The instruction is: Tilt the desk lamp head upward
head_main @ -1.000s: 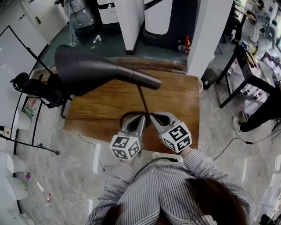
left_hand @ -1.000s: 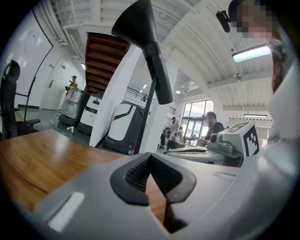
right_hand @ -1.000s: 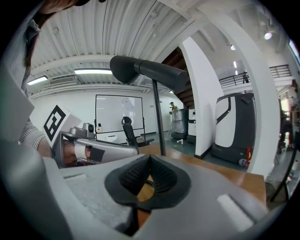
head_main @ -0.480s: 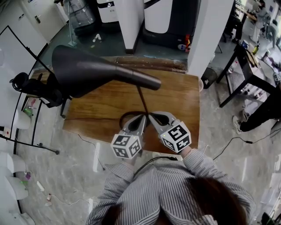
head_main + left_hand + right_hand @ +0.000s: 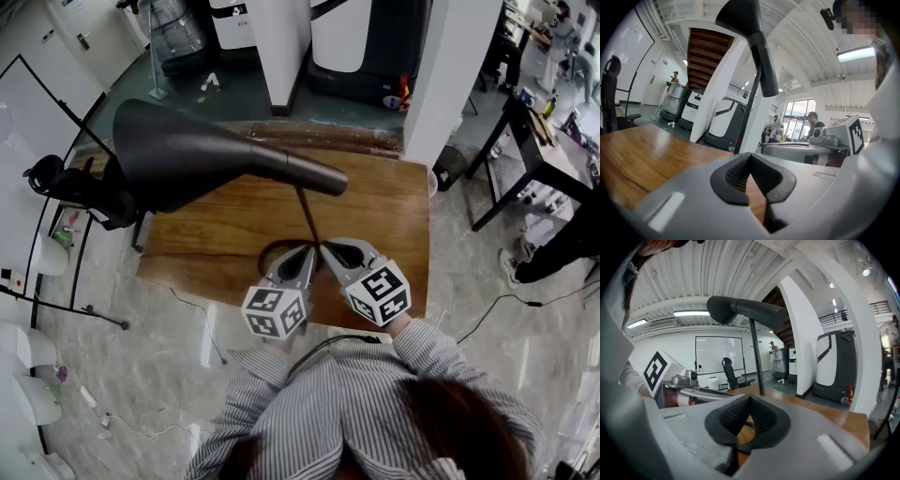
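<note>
One desk lamp, one table and two tongs are present; my left tongs and my right tongs are both closed on nothing, tips side by side near the foot of the stem. The desk lamp stands on the wooden table near its front edge. It is matte black, with a thin straight stem and a cone-shaped head widening from a narrow tube.
</note>
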`<action>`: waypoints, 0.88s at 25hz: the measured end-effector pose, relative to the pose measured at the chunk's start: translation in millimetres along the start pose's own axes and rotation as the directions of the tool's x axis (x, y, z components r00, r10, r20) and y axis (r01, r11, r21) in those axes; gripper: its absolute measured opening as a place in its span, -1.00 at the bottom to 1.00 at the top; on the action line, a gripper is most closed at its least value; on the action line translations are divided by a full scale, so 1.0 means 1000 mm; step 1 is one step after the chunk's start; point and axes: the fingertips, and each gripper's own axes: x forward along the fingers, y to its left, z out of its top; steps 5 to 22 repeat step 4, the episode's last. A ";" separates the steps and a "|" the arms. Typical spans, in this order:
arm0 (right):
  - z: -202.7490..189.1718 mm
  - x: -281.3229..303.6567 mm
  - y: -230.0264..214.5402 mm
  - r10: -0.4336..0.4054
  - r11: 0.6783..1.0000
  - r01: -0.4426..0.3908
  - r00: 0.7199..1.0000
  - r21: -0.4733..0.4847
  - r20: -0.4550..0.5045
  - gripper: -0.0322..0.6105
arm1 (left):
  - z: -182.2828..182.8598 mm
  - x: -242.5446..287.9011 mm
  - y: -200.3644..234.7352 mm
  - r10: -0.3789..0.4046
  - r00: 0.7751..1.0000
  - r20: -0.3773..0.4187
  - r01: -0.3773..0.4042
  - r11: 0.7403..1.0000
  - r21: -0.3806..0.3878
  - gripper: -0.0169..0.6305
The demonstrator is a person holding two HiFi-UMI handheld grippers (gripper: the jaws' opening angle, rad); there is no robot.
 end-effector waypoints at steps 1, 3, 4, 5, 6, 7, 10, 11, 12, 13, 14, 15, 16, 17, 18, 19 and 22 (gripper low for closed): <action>0.000 0.000 0.000 0.000 1.000 0.000 1.000 0.002 0.000 -0.89 | 0.000 0.000 0.001 0.000 1.000 -0.001 0.000 1.000 -0.002 -0.93; -0.001 0.001 -0.001 0.000 1.000 0.000 1.000 0.004 -0.003 -0.89 | 0.000 0.001 0.001 0.000 1.000 -0.002 0.000 1.000 -0.006 -0.93; -0.002 0.001 -0.001 0.000 1.000 0.000 1.000 0.004 -0.004 -0.89 | 0.000 0.001 0.002 0.000 1.000 -0.002 0.000 1.000 -0.008 -0.93; -0.002 0.001 -0.001 0.000 1.000 0.000 1.000 0.004 -0.004 -0.89 | 0.000 0.001 0.002 0.000 1.000 -0.002 0.000 1.000 -0.008 -0.93; -0.002 0.001 -0.001 0.000 1.000 0.000 1.000 0.004 -0.004 -0.89 | 0.000 0.001 0.002 0.000 1.000 -0.002 0.000 1.000 -0.008 -0.93; -0.002 0.001 -0.001 0.000 1.000 0.000 1.000 0.004 -0.004 -0.89 | 0.000 0.001 0.002 0.000 1.000 -0.002 0.000 1.000 -0.008 -0.93; -0.002 0.001 -0.001 0.000 1.000 0.000 1.000 0.004 -0.004 -0.89 | 0.000 0.001 0.002 0.000 1.000 -0.002 0.000 1.000 -0.008 -0.93; -0.002 0.001 -0.001 0.000 1.000 0.000 1.000 0.004 -0.004 -0.89 | 0.000 0.001 0.002 0.000 1.000 -0.002 0.000 1.000 -0.008 -0.93; -0.002 0.001 -0.001 0.000 1.000 0.000 1.000 0.004 -0.004 -0.89 | 0.000 0.001 0.002 0.000 1.000 -0.002 0.000 1.000 -0.008 -0.93; -0.002 0.001 -0.001 0.000 1.000 0.000 1.000 0.004 -0.004 -0.89 | 0.000 0.001 0.002 0.000 1.000 -0.002 0.000 1.000 -0.008 -0.93; -0.002 0.001 -0.001 0.000 1.000 0.000 1.000 0.004 -0.004 -0.89 | 0.000 0.001 0.002 0.000 1.000 -0.002 0.000 1.000 -0.008 -0.93; -0.002 0.001 -0.001 0.000 1.000 0.000 1.000 0.004 -0.004 -0.89 | 0.000 0.001 0.002 0.000 1.000 -0.002 0.000 1.000 -0.008 -0.93; -0.002 0.001 -0.001 0.000 1.000 0.000 1.000 0.004 -0.004 -0.89 | 0.000 0.001 0.002 0.000 1.000 -0.002 0.000 1.000 -0.008 -0.93; -0.002 0.001 -0.001 0.000 1.000 0.000 1.000 0.004 -0.004 -0.89 | 0.000 0.001 0.002 0.000 1.000 -0.002 0.000 1.000 -0.008 -0.93; -0.002 0.001 -0.001 0.000 1.000 0.000 1.000 0.004 -0.004 -0.89 | 0.000 0.001 0.002 0.000 1.000 -0.002 0.000 1.000 -0.008 -0.93; -0.002 0.001 -0.001 0.000 1.000 0.000 1.000 0.004 -0.004 -0.89 | 0.000 0.001 0.002 0.000 1.000 -0.002 0.000 1.000 -0.008 -0.93; -0.002 0.001 -0.001 0.000 1.000 0.000 1.000 0.004 -0.004 -0.89 | 0.000 0.001 0.002 0.000 1.000 -0.002 0.000 1.000 -0.008 -0.93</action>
